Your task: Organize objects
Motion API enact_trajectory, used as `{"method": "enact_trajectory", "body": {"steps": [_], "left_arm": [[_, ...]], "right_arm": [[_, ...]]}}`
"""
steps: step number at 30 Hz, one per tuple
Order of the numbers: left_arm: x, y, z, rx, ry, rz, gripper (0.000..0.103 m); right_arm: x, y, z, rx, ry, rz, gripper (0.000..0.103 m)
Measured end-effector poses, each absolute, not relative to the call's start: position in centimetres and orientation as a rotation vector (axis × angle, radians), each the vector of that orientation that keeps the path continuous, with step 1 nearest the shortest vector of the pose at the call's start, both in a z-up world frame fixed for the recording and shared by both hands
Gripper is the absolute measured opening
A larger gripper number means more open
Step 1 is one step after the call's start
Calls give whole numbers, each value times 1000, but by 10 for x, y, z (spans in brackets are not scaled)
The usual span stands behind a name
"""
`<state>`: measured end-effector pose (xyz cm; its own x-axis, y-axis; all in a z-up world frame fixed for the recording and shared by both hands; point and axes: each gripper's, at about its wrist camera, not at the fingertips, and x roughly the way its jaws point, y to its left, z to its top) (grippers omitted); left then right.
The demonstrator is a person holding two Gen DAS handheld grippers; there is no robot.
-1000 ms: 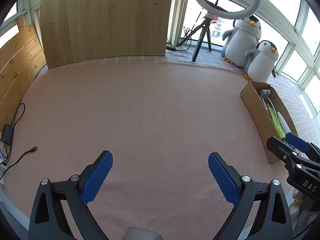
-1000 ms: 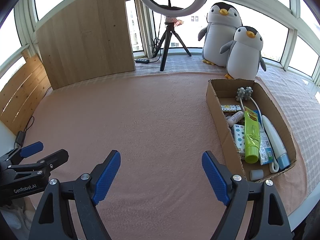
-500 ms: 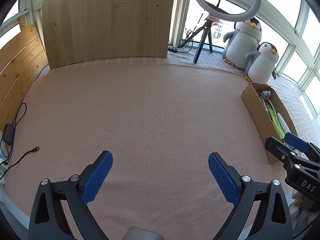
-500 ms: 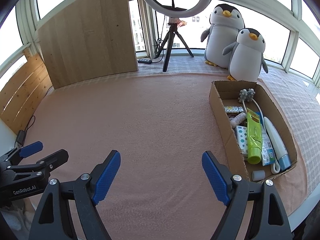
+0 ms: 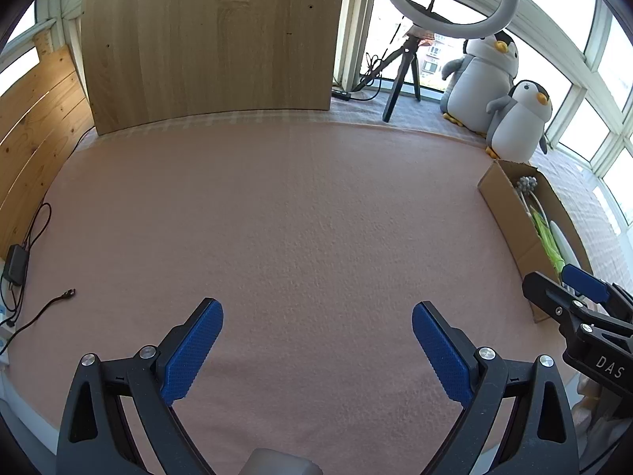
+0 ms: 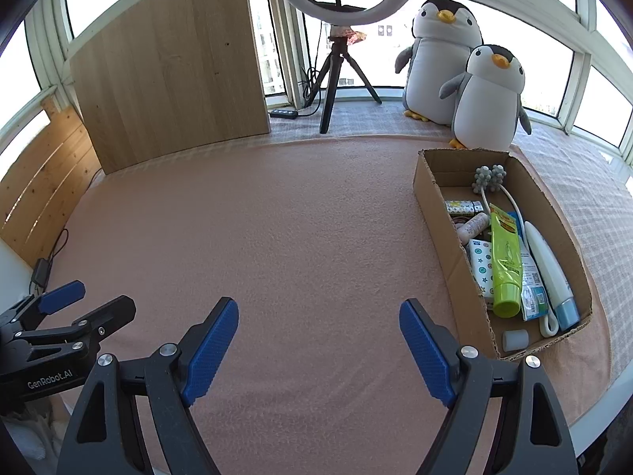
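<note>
Both wrist views lifted slightly since 1.0 s ago; objects unmoved. Left gripper (image 5: 317,321) and right gripper (image 6: 319,318): jaws spread wide, empty, above pink mat (image 6: 277,217). Cardboard box (image 6: 451,233) at right holds green tube (image 6: 505,261), toiletries

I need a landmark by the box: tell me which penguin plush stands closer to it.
The smaller penguin plush, in front, right behind the cardboard box; the larger penguin plush stands farther back, to its left.

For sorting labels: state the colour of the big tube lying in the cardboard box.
Lime green tube, seen best in the right wrist view.
</note>
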<state>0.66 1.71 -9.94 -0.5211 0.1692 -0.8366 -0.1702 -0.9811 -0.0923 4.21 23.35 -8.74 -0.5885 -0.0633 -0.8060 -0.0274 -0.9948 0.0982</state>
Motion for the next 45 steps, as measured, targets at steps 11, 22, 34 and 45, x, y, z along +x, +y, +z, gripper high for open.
{"method": "enact_trajectory", "body": {"steps": [11, 22, 34, 45], "left_arm": [[5, 19, -101, -1419, 4, 2575, 98], [2, 21, -102, -1428, 10, 2566, 98], [1, 17, -103, -1430, -21, 2590, 98], [1, 18, -106, -1404, -11, 2586, 98]], "right_arm": [[40, 234, -90, 1431, -170, -2777, 81], [39, 235, -92, 1445, -171, -2774, 81], [38, 237, -96, 1470, -167, -2763, 81], [38, 237, -100, 1479, -170, -2758, 81]]}}
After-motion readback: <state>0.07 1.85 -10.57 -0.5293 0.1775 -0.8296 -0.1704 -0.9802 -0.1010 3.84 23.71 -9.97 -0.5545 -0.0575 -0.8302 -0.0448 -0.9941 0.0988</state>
